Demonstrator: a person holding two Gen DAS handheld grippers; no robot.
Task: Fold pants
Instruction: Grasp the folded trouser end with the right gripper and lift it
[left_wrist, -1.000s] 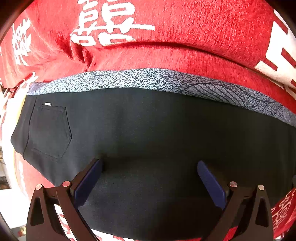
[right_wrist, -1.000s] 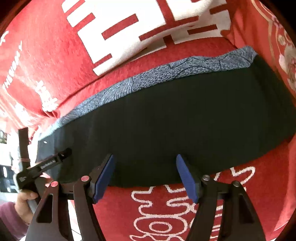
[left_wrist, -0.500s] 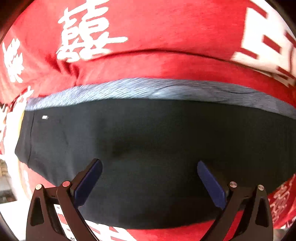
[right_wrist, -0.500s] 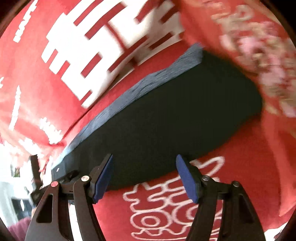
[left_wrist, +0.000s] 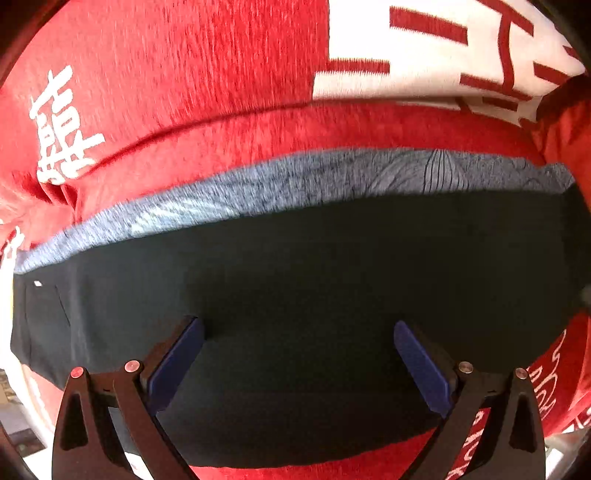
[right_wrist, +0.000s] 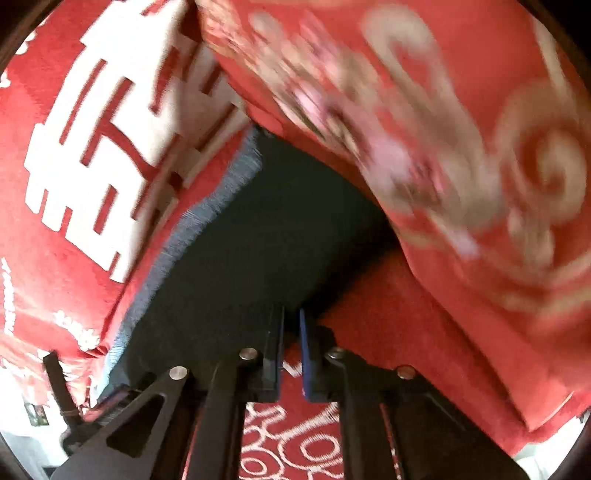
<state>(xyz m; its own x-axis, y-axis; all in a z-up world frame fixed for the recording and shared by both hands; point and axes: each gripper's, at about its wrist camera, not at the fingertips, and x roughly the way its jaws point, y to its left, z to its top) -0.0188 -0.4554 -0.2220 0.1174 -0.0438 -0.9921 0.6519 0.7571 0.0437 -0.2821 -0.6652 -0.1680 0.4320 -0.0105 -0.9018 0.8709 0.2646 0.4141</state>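
Note:
Black pants (left_wrist: 314, 266) lie flat across a red blanket, with a grey patterned band (left_wrist: 332, 181) along their far edge and a back pocket (left_wrist: 44, 314) at the left end. My left gripper (left_wrist: 297, 323) hangs open straight over the middle of the pants, its blue pads (left_wrist: 177, 354) wide apart with nothing between them. In the right wrist view the pants (right_wrist: 240, 251) narrow toward their right end. My right gripper (right_wrist: 291, 321) is shut, its fingertips on the pants' near edge at that end.
The red blanket (left_wrist: 184, 74) with white characters covers the whole surface. A raised red fold or cushion with a pale floral pattern (right_wrist: 443, 147) rises just right of the pants' end, blurred. Floor and clutter show at the lower left (right_wrist: 33, 413).
The left gripper slid right along the pants, still open. The right gripper swung and rolled toward the pants' right end, and its jaws went from wide apart to shut at the near edge.

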